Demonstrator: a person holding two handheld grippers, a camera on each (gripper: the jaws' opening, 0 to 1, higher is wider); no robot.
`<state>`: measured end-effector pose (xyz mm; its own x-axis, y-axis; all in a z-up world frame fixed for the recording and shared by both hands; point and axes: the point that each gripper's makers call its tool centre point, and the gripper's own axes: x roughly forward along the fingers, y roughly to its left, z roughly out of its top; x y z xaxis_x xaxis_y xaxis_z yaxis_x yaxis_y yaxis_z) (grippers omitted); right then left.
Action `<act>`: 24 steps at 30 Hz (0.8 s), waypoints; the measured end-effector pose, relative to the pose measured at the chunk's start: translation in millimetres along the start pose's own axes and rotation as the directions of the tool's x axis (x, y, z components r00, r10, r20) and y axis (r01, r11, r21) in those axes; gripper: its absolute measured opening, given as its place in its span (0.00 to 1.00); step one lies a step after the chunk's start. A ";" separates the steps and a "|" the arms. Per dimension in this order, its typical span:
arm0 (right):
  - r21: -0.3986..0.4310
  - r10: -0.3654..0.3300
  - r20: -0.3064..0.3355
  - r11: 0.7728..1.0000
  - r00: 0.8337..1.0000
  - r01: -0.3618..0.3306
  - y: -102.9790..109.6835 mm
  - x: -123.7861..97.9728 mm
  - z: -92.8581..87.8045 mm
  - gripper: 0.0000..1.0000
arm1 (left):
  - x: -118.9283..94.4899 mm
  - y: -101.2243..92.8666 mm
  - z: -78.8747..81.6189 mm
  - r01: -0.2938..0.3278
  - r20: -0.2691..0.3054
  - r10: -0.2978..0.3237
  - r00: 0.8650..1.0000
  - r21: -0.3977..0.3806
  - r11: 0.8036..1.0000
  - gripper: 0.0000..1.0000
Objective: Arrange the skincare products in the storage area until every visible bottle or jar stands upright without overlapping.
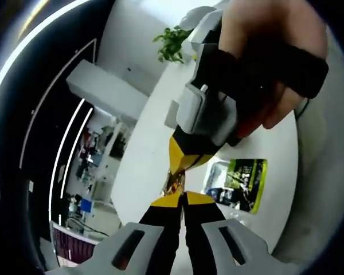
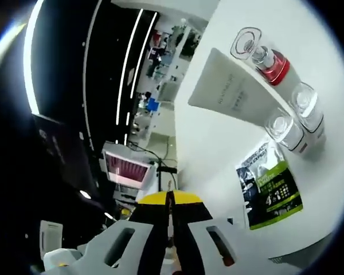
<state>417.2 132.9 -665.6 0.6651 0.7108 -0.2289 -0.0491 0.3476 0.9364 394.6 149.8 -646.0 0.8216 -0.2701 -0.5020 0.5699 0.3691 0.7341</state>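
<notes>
In the right gripper view, a red-banded bottle [image 2: 268, 59] with a clear cap stands on the white table [image 2: 218, 143]. Two white bottles [image 2: 307, 110] [image 2: 285, 133], also with clear caps, stand close beside it. A white tube [image 2: 226, 89] lies flat next to them, and a green sachet [image 2: 270, 186] lies nearer. My right gripper [image 2: 169, 197] is shut with its jaws pressed together, off to the side of the products. In the left gripper view, my left gripper [image 1: 182, 197] is shut. The right gripper [image 1: 173, 173], held in a hand, points its tips at mine. Something small glints between the tips, too blurred to identify. The green sachet [image 1: 238, 183] lies to the right.
A potted plant [image 1: 172, 43] stands at the far end of the white table [image 1: 143, 166]. Beyond the table edge are dark walls with light strips and shelves of goods [image 2: 160, 51]. A monitor-like screen [image 2: 126, 166] sits below the table edge.
</notes>
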 end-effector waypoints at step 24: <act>-0.336 -0.048 -0.058 0.941 0.997 0.026 -10.8 13.0 0.3 0.01 | -10.9 5.2 -66.7 0.115 0.149 -0.017 0.989 -0.686 0.719 0.20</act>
<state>426.5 138.2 -678.6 0.6220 0.7277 -0.2891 -0.2796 0.5513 0.7861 389.5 214.0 -667.2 0.8007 -0.4055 -0.4410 0.5134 0.8438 0.1563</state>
